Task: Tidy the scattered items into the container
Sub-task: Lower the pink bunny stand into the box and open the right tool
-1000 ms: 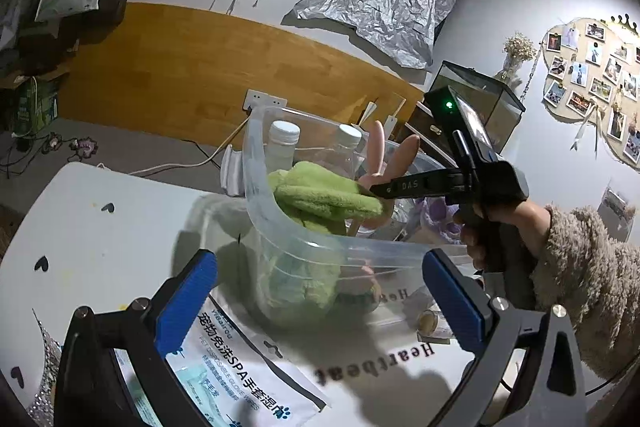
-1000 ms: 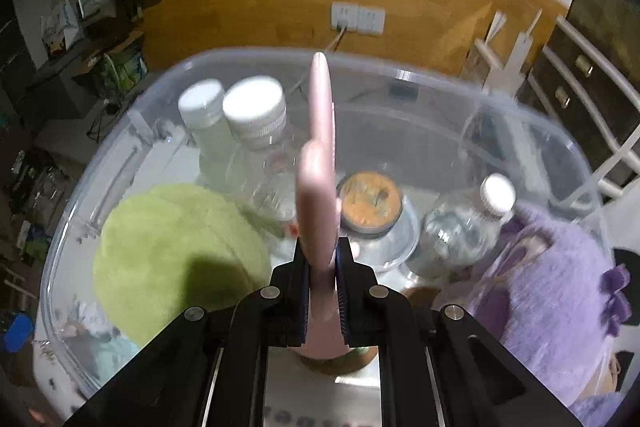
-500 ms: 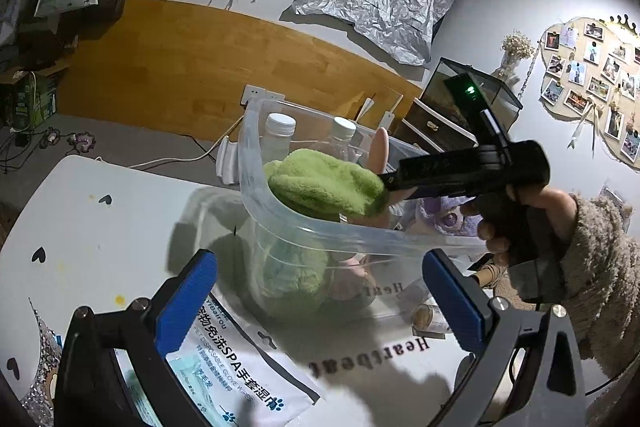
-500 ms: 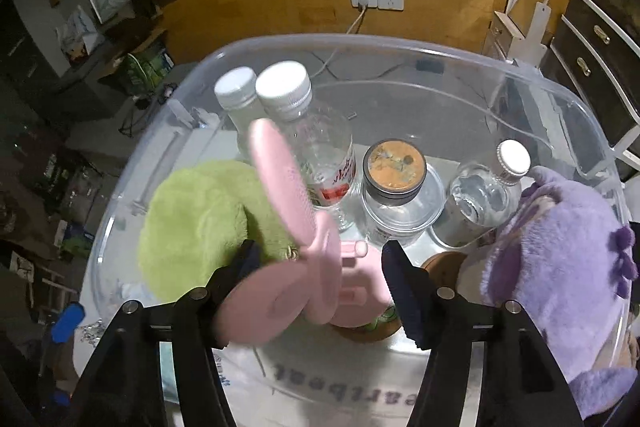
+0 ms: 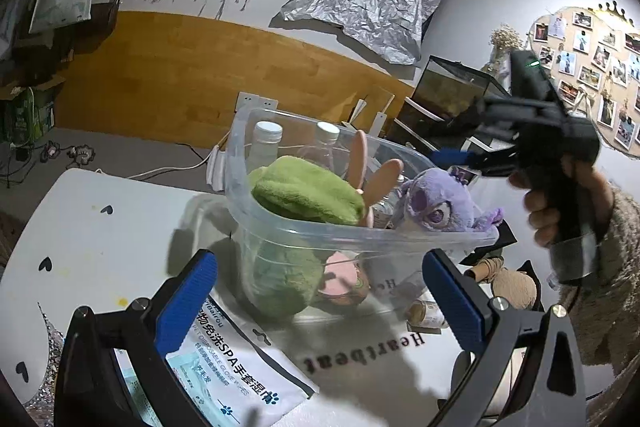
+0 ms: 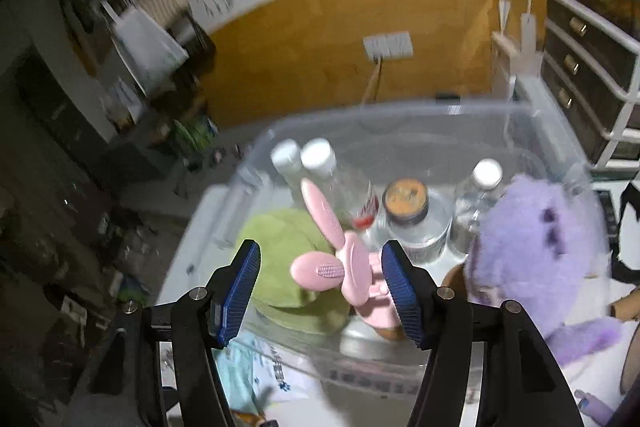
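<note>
A clear plastic bin (image 5: 360, 235) (image 6: 440, 131) stands on the white table (image 5: 100, 235). In it are a green plush (image 5: 304, 193) (image 6: 280, 259), a purple plush (image 5: 440, 203) (image 6: 532, 247), several bottles (image 6: 320, 163), a jar (image 6: 408, 199) and a pink rabbit-eared toy (image 6: 344, 259) (image 5: 368, 175). My right gripper (image 6: 320, 283) is open and empty above the bin's near rim, the pink toy lying below it. It shows at the right in the left wrist view (image 5: 460, 159). My left gripper (image 5: 320, 303) is open and empty, low in front of the bin.
A wet-wipes packet (image 5: 224, 359) lies on the table by the left fingers. A small bottle (image 5: 424, 311) and a beige wooden object (image 5: 512, 283) lie right of the bin. A dark drawer unit (image 6: 588, 39) stands behind, with a wooden wall panel (image 5: 160, 79).
My right gripper opened and let go of the pink rabbit toy, which dropped into the bin. The right gripper then pulled up and back. My left gripper stayed put.
</note>
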A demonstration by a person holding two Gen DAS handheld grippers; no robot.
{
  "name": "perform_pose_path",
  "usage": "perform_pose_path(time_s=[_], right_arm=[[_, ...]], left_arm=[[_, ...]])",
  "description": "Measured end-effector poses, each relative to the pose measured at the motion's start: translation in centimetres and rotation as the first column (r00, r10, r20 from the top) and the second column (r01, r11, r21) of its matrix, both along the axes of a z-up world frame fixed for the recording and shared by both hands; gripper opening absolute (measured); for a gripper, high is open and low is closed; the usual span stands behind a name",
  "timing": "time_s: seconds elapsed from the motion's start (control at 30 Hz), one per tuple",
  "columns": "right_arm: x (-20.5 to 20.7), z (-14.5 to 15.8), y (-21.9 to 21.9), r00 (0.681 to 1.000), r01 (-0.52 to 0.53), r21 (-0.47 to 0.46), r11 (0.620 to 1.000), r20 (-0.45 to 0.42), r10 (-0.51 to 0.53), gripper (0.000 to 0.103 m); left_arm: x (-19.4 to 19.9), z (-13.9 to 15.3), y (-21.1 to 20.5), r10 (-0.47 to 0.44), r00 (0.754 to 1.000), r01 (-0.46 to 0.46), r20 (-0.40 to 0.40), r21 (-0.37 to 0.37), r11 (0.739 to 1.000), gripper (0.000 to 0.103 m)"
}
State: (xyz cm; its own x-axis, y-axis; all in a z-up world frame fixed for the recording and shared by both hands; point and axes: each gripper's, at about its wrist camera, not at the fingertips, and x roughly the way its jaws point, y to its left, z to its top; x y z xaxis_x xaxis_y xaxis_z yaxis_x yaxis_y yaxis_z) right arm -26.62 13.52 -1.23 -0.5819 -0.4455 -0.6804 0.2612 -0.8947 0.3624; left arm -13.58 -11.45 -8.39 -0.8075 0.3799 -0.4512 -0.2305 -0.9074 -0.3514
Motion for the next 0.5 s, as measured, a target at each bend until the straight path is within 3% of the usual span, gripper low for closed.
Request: perform_pose_path(time_s=[0.1,0.13,0.17,0.23,0.3,0.33,0.37,0.47,0.5], right_arm=[[2.0,1.7,1.3,0.996,0.048,-0.008,0.999,-0.074,-0.049,0.066],[2.6,2.3,1.8,0.993,0.064,-0.011,0.998,-0.099,-0.065,0.079],[3.2,2.8,2.1,0.989,0.080,0.001,0.997,-0.125,-0.080,0.086],[3.8,3.0,1.9,0.984,0.083,0.093,0.992,-0.166,-0.067,0.086],[3.6,2.6,0.9,0.986,0.020,0.177,0.984,-0.168,0.011,0.085],[3.3,2.2,0.1,0.988,-0.015,0.207,0.978,-0.149,0.046,0.072],[2.8,1.7,-0.9,0.989,-0.047,0.238,0.970,-0.122,0.078,0.051],[1.4,0.2,-3.1,0.990,-0.115,0.289,0.950,-0.049,0.135,0.031],[0.8,-0.4,-3.9,0.990,-0.123,0.300,0.946,-0.030,0.139,0.030]], left_arm=[[0.7,0.6,0.6,-0.017,1.000,0.017,-0.008,-0.008,1.000,0.103],[0.9,0.7,0.7,-0.021,1.000,0.021,-0.009,-0.008,1.000,0.103],[1.2,0.8,0.9,-0.025,1.000,0.025,-0.010,-0.008,1.000,0.103],[1.7,1.1,1.3,-0.032,0.999,0.032,-0.011,-0.006,0.999,0.103],[2.1,1.2,1.6,-0.036,0.999,0.036,-0.008,-0.005,0.999,0.103],[2.3,1.3,1.7,-0.037,0.999,0.037,-0.006,-0.005,0.999,0.103],[2.5,1.3,1.8,-0.038,0.999,0.038,-0.004,-0.004,0.999,0.103],[2.9,1.4,1.9,-0.041,0.999,0.041,-0.003,0.002,0.999,0.103],[3.1,1.5,1.9,-0.041,0.999,0.041,-0.003,0.003,0.999,0.103]])
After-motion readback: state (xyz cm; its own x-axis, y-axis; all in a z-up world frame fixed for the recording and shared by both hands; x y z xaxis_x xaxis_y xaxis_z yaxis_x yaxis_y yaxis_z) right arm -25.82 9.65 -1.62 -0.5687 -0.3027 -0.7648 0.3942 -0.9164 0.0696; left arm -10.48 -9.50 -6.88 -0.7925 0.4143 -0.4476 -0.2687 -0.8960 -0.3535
